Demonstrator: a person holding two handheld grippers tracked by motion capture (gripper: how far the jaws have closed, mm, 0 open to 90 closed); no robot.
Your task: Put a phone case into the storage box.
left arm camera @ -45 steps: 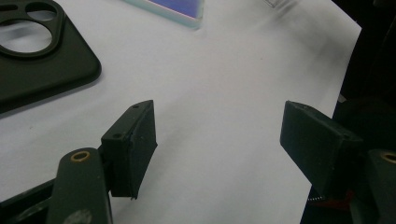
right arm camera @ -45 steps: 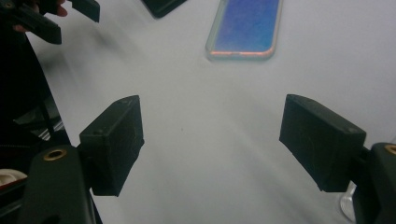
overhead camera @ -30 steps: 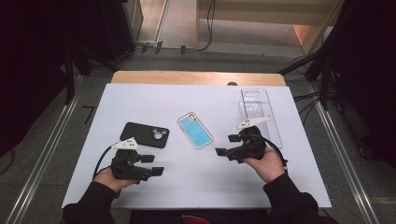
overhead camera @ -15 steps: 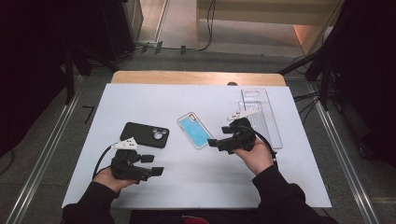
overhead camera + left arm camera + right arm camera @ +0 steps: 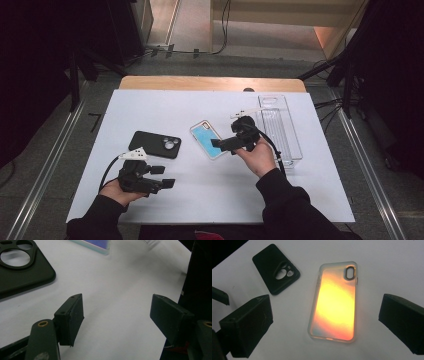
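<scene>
Iridescent case (image 5: 335, 302) lies betw. right gripper (image 5: 324, 322) jaws, just opened wide, untouched; black case (image 5: 17, 270) cut off.

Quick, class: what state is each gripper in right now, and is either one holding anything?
Left gripper: open, holding nothing, over the bare table.
Right gripper: open, fingers just widened, holding nothing, above the iridescent phone case.

The right gripper (image 5: 223, 144) moves leftward from beside the clear tray (image 5: 280, 131) to the iridescent case (image 5: 208, 138), its empty jaws opening wider.
</scene>
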